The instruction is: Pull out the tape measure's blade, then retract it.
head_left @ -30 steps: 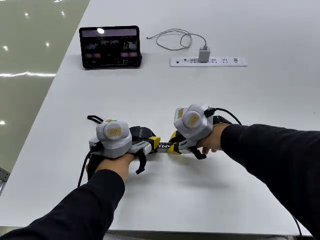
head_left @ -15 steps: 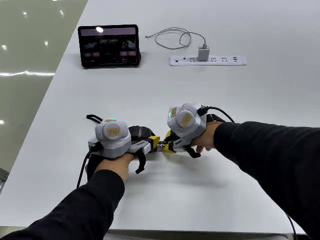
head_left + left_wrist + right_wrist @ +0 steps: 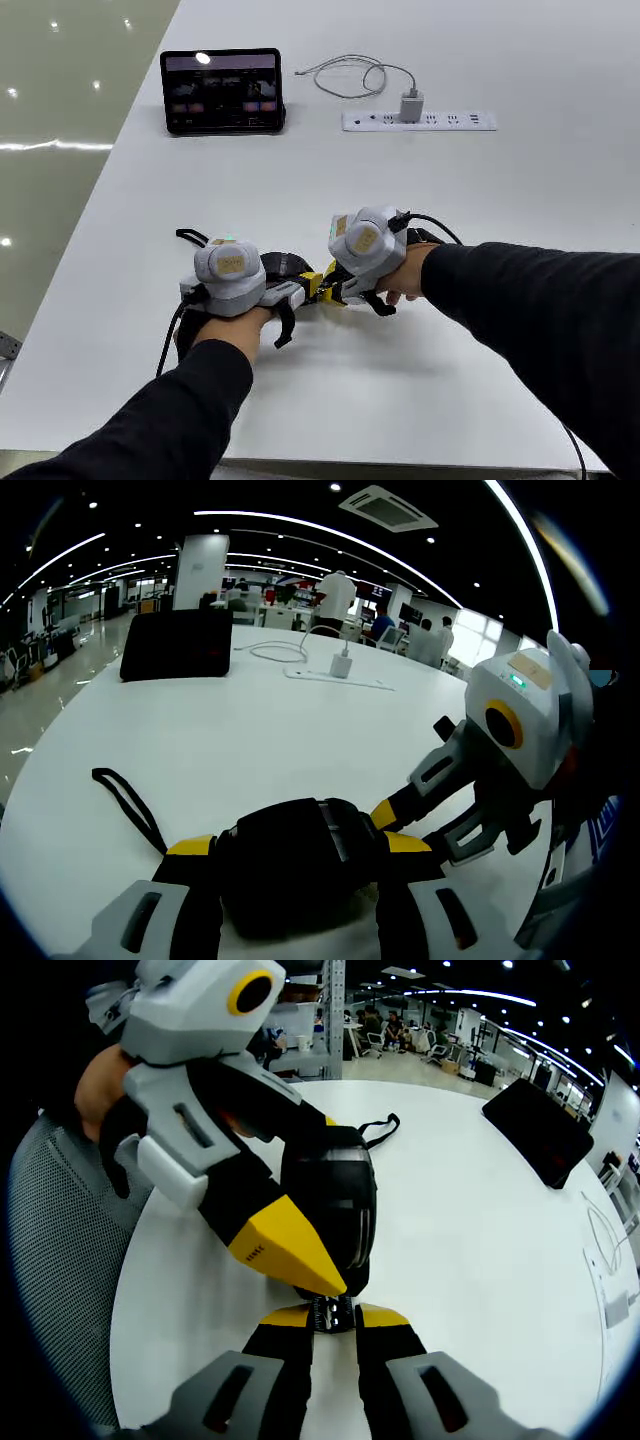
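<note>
White tabletop nearest me: left gripper clamps the black tape measure, right gripper pinches its blade tip at the case mouth. Blade looks barely out, so pull-out seems pending: draw straight away. Tablet beyond.

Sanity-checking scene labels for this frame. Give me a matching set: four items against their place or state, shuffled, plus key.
Items
1. tape measure case
2. tablet
3. power strip
4. right gripper

Place or state
A. far side of the table, with a white charger plugged in
B. shut on the blade's end, close to the case
C. far left of the table, screen lit
D. clamped between the jaws of the left gripper

Pairs: 1-D, 2-C, 3-A, 4-B
</note>
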`<state>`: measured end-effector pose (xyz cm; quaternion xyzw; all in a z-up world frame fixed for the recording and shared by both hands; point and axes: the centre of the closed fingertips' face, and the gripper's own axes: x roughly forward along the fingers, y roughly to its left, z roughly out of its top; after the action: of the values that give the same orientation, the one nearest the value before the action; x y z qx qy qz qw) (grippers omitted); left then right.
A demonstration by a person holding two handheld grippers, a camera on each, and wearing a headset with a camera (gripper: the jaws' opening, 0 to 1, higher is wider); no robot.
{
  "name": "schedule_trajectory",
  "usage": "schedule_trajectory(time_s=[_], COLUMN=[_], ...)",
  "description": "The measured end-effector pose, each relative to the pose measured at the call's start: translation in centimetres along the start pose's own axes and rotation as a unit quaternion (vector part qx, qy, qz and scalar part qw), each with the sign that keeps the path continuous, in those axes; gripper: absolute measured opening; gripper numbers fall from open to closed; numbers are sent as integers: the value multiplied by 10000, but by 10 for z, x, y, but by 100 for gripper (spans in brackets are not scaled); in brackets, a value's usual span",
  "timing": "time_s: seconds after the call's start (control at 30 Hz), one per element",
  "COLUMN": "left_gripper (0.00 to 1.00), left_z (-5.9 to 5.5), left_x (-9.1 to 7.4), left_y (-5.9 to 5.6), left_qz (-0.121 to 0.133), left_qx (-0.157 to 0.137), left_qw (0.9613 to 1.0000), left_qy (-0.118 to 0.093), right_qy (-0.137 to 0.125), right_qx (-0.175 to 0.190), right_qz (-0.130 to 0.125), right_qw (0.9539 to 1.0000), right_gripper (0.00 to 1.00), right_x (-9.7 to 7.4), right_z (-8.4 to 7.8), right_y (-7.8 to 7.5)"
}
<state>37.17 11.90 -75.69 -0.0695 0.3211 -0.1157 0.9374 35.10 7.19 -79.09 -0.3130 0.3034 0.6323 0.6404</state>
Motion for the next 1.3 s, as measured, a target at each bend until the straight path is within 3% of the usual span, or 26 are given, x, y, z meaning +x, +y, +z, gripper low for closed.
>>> schedule_trajectory(time_s=[1.3], left_gripper=[60], left_z=[-2], left_x=[0], left_y=[-1], left_qz=[3], left_qx=[66], left_qw=[10000], left_qy=[37], right_qy=[54], right_qx=[-133], right_qz=[-41], right_qw=[9999], right_gripper=[13], right_x=[5], right_z=[0], right_y=[1])
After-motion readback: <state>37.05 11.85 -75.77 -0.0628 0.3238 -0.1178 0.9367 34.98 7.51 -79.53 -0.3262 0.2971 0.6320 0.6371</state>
